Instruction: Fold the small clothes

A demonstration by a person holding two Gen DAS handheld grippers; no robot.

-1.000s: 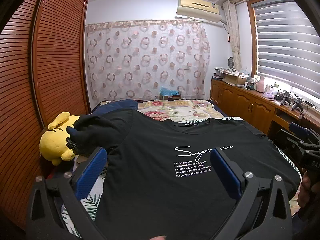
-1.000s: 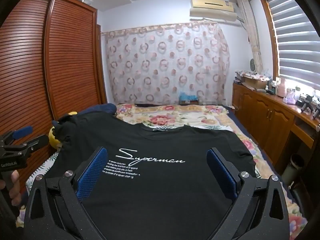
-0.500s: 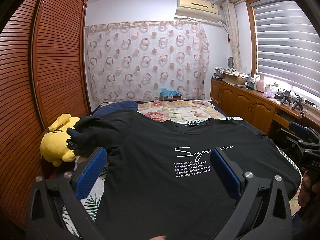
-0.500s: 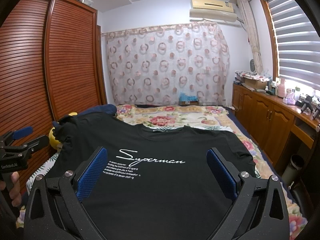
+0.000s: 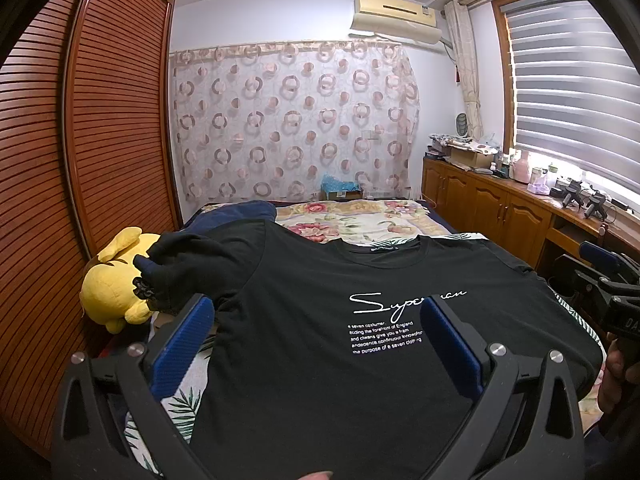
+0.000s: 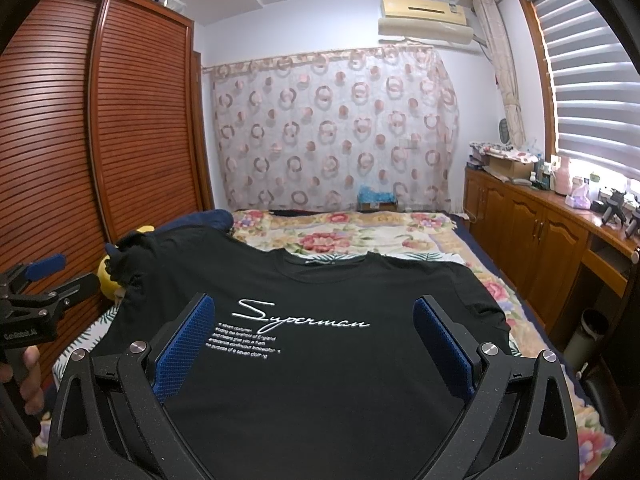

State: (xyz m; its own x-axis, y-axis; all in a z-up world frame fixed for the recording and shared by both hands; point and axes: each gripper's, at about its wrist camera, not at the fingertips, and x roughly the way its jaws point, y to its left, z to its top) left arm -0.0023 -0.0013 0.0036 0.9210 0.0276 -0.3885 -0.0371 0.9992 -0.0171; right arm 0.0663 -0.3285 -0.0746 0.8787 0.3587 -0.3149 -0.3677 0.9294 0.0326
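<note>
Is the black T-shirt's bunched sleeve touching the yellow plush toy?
Touching. In the left wrist view the T-shirt's bunched sleeve lies draped over the plush toy, covering part of its face, with no gap between them.

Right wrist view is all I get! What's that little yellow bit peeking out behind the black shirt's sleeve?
Observer: It's a yellow plush toy, lying just left of the black T-shirt. The left wrist view shows most of it.
Child: Is the sleeve on top of the toy?
Observer: The bunched sleeve lies against the side of the toy nearest the shirt and hides part of it.
Child: And is my left gripper open?
Observer: Yes. The left gripper is wide open and grips nothing. It points over the side of the shirt nearest the toy.
</note>
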